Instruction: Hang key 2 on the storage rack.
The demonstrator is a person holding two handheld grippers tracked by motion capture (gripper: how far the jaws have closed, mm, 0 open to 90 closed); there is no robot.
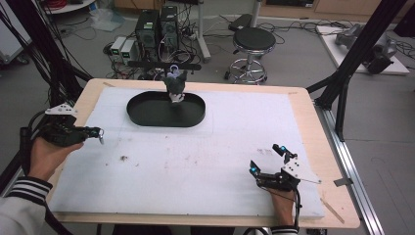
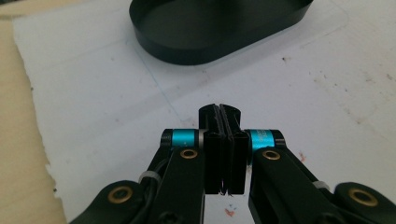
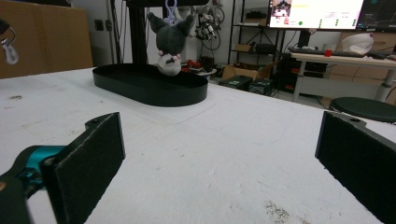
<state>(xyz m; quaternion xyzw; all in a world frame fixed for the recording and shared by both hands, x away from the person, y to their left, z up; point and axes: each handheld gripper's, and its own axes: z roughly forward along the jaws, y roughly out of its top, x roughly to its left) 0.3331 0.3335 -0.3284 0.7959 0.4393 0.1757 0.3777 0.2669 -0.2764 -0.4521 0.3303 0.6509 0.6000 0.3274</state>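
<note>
- the left gripper (image 1: 98,132), held in the person's left hand (image 1: 46,152) above the left edge of the white foam-covered table (image 1: 195,166), has its two black jaws pressed flat together with nothing between them.
- in the left gripper view those closed jaws point toward the near wall of the black oval plastic tray (image 2: 210,32), which lies well apart from them on the white sheet.
- the right gripper (image 1: 268,159) sits low at the front right of the table, its jaws spread wide and empty (the padded faces stand far apart in the right gripper view).
- the small dark grey plush toy with pointed ears (image 1: 175,85) stands upright at the far rim of the tray, well apart from both grippers.
</note>
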